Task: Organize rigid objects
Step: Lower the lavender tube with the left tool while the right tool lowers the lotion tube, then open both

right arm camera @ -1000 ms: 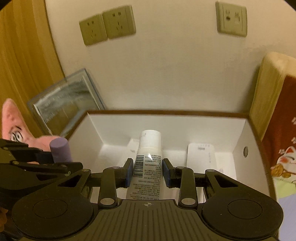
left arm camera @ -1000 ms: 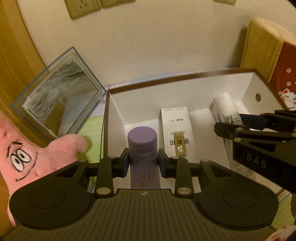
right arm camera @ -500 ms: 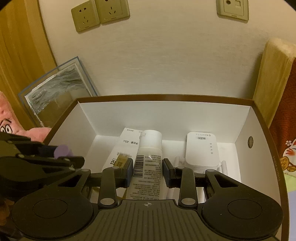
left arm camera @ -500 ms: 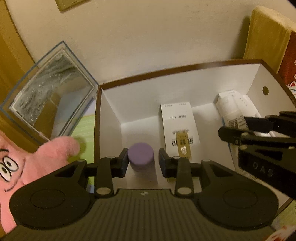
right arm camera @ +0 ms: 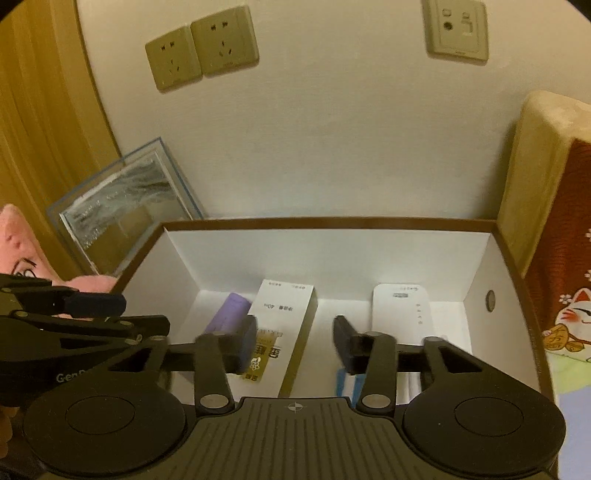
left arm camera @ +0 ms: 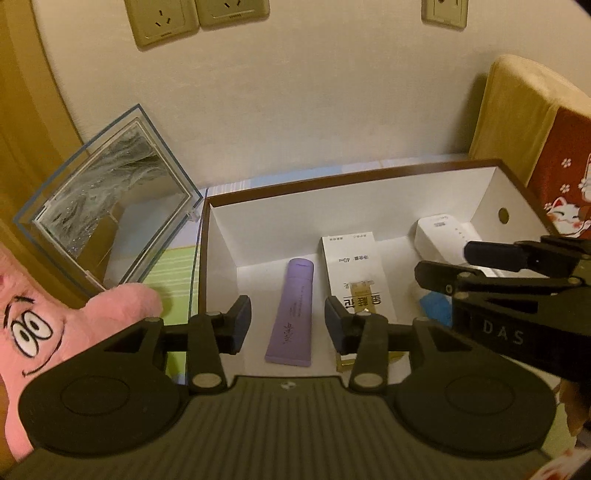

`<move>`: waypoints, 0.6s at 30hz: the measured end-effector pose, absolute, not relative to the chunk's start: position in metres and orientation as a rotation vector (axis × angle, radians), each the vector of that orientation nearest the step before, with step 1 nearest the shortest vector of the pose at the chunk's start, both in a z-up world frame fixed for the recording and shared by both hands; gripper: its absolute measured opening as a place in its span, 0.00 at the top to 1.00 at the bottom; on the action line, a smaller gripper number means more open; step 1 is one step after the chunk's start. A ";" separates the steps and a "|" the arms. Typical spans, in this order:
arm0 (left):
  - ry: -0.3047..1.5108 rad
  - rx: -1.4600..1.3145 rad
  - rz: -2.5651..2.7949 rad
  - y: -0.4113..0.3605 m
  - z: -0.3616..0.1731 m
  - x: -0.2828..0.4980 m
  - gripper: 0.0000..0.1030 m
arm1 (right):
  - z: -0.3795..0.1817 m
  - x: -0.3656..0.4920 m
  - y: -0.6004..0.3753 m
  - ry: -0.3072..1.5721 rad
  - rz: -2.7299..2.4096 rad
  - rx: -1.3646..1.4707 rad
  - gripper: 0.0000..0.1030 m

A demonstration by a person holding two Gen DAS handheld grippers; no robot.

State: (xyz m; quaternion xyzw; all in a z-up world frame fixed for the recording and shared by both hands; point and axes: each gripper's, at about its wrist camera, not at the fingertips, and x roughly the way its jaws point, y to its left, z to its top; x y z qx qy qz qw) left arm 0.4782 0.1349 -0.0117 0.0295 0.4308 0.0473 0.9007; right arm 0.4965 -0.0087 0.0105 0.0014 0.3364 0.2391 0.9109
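Probably a home, perhaps a bedroom: a pink plush toy (left arm camera: 44, 325) sits at lower left, wall sockets (left arm camera: 195, 18) line the top, and a lucky-cat cushion (left arm camera: 565, 192) leans at the right edge beside a plain plastered wall.

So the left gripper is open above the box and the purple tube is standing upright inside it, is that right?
Not quite. The left gripper is open above the box, but the purple tube is lying flat on the box floor, not standing upright. The left wrist view shows this.
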 end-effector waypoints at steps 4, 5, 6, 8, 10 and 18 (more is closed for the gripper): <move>0.865 0.027 0.094 0.135 -0.002 0.465 0.56 | 0.019 0.484 -0.017 0.672 0.516 0.024 0.42; 0.860 0.020 0.093 0.135 0.000 0.462 0.55 | 0.021 0.479 -0.019 0.667 0.525 0.031 0.41; 0.855 0.013 0.093 0.135 0.003 0.458 0.54 | 0.023 0.475 -0.021 0.662 0.530 0.036 0.40; 0.845 -0.001 0.092 0.134 0.008 0.449 0.53 | 0.027 0.465 -0.026 0.654 0.540 0.044 0.37; 0.831 -0.011 0.092 0.132 0.013 0.439 0.50 | 0.031 0.455 -0.031 0.643 0.547 0.055 0.35; 0.796 -0.044 0.093 0.125 0.031 0.396 0.45 | 0.045 0.417 -0.052 0.616 0.552 0.093 0.31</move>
